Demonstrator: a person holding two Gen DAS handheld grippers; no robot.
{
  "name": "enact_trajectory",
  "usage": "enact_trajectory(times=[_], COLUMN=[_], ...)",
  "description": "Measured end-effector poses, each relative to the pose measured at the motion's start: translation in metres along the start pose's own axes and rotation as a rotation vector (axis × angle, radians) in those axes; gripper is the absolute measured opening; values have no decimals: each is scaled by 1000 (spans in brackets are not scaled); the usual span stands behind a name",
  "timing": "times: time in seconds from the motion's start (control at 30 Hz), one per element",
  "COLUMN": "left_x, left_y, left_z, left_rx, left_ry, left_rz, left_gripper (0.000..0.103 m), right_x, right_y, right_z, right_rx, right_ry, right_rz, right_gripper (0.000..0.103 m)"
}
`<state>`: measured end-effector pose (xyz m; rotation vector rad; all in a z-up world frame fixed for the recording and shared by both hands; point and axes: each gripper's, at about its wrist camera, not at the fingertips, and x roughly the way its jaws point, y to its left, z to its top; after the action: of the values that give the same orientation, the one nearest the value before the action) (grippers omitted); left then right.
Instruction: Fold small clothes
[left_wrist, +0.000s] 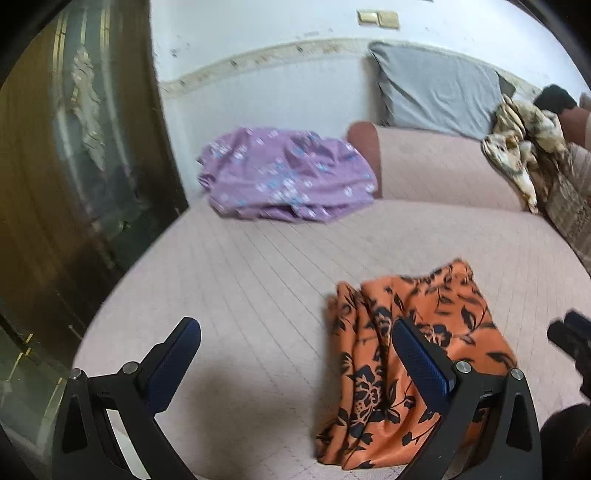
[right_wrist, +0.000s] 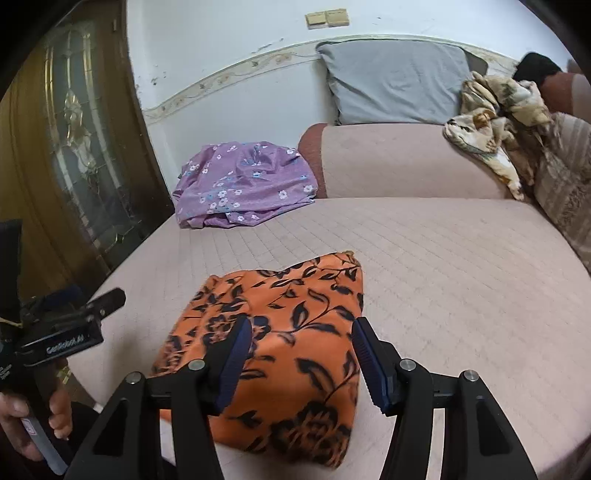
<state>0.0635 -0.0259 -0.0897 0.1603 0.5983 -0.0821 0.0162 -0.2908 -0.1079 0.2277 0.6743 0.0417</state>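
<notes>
- Nearest in the right wrist view are the two blue-padded fingers of the right gripper (right_wrist: 301, 354), jaws standing apart with nothing pinched between them.
- Just beyond and beneath those fingers lies the orange floral garment (right_wrist: 280, 332), folded into a compact bundle on the bed (right_wrist: 461, 266); the pads hover over its middle, and I can't tell that they touch it.
- Its long axis runs from the near edge of the bed away toward the wall, leaning a little to the right, with a narrower corner at the far end.
- From the left wrist view, the left gripper (left_wrist: 295, 354) has its jaws spread wide and empty; the orange floral garment (left_wrist: 406, 354) lies behind the right-hand finger and off to that side, while the left-hand finger is over bare bedcover.
- A person's hand (right_wrist: 22, 417) grips the left gripper's handle at the lower left of the right wrist view.
- Further back, a purple flowered cloth (right_wrist: 243, 184) sits crumpled near the wall, beside a bolster (right_wrist: 399, 162), well apart from the orange bundle.
- A grey pillow (right_wrist: 399, 81) leans against the wall.
</notes>
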Motion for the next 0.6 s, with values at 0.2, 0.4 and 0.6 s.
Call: enact_trajectory(times=[0.2,0.4,0.6], left_x=[-41,-71,-93], left_y=[16,24,22], left_z=[13,22,23], left_rx=[-49,-45,11], left_ry=[-81,-152,-227], left_rz=[-29,43,108], left_gripper=[103,103,103], right_x=[-30,-37,-47], right_y=[24,38,53], right_z=[-3,-4,-5], right_rx=[-47,-43,-83], right_ry=[-16,-15,-36], right_rz=[-23,23,60], right_gripper=[62,62,62])
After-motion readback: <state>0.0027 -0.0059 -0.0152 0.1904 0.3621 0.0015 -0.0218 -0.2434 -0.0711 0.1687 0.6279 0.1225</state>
